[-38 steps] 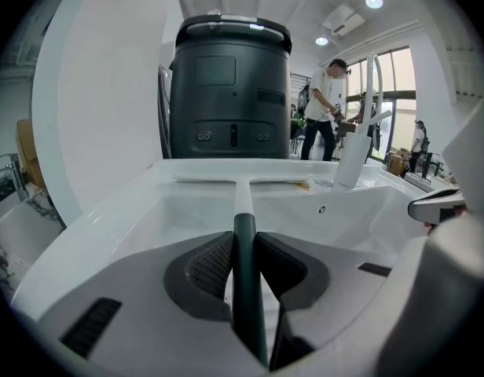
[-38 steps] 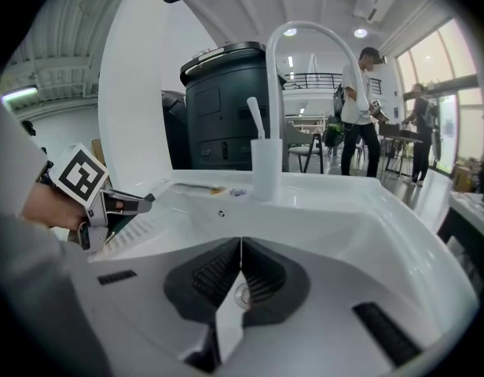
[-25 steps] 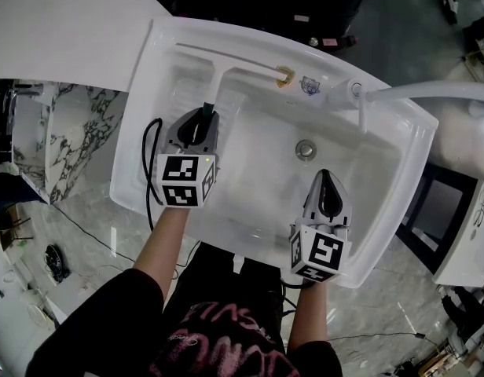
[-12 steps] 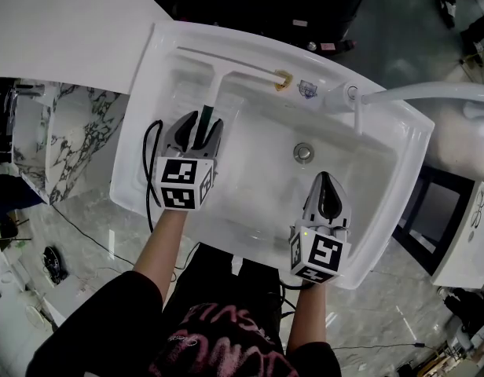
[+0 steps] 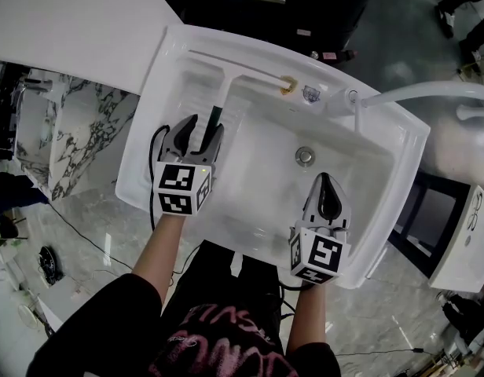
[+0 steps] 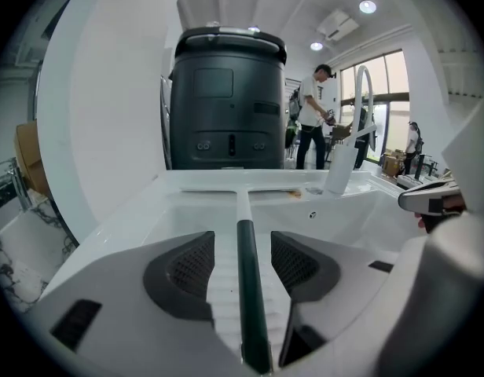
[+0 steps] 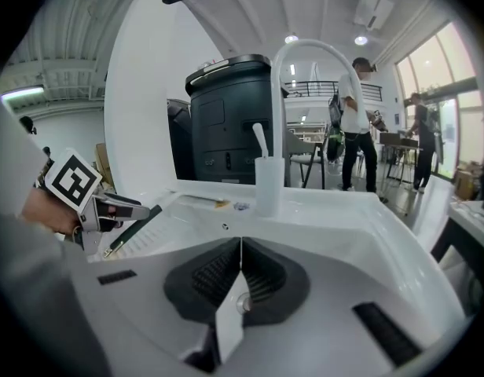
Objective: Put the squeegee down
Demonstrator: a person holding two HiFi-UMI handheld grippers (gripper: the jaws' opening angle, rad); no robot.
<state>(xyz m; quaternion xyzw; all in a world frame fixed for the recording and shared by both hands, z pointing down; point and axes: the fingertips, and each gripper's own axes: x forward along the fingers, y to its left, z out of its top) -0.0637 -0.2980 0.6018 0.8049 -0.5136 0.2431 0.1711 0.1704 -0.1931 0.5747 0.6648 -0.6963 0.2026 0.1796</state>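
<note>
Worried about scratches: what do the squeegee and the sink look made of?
Squeegee: likely plastic, a dark green handle with a soft sheen joining a matte white head. Sink: glossy white, ceramic or acrylic by its bright reflections; can't tell which.

White T-shaped squeegee [image 5: 224,93] with dark green handle lies on the sink's [image 5: 154,108] left ribbed ledge, blade along back rim.

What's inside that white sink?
A squeegee, its dark handle between the jaws of the left gripper, which have just been opening and don't touch it, and a drain. That gripper and the right gripper hide some basin floor.
</note>
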